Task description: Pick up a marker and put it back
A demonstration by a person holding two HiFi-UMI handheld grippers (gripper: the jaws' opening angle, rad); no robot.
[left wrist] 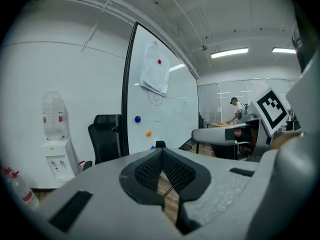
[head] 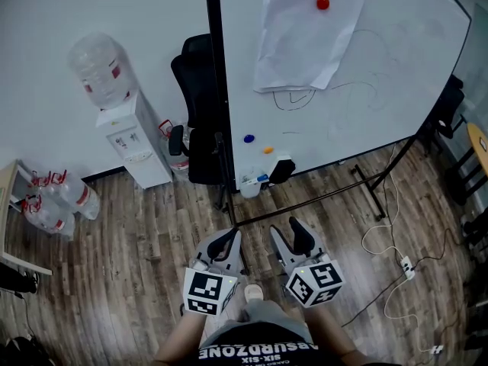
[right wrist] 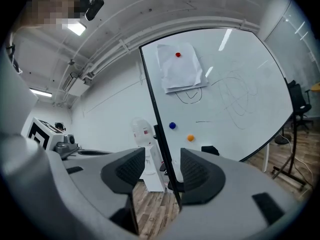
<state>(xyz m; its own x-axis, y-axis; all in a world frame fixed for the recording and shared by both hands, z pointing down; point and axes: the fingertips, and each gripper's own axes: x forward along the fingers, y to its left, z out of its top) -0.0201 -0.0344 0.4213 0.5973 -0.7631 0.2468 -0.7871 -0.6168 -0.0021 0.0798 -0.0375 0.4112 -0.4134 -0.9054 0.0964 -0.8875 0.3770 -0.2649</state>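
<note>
Both grippers sit low at the bottom centre of the head view, aimed at the whiteboard (head: 343, 90), likely because the reach has not begun. The left gripper (head: 223, 243) has its jaws pressed together on nothing. The right gripper (head: 290, 237) stands wide apart and empty (the board's black frame shows through the gap, far beyond). The marker (head: 261, 178) rests in a white holder (head: 247, 186) at the board's lower edge, mid-frame, beside a black eraser (head: 280, 170). Only a blue bit shows, too small to describe.

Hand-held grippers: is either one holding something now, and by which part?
Nothing is held. The left hand-held gripper is closed on nothing; the right hand-held gripper is open and empty.
</note>
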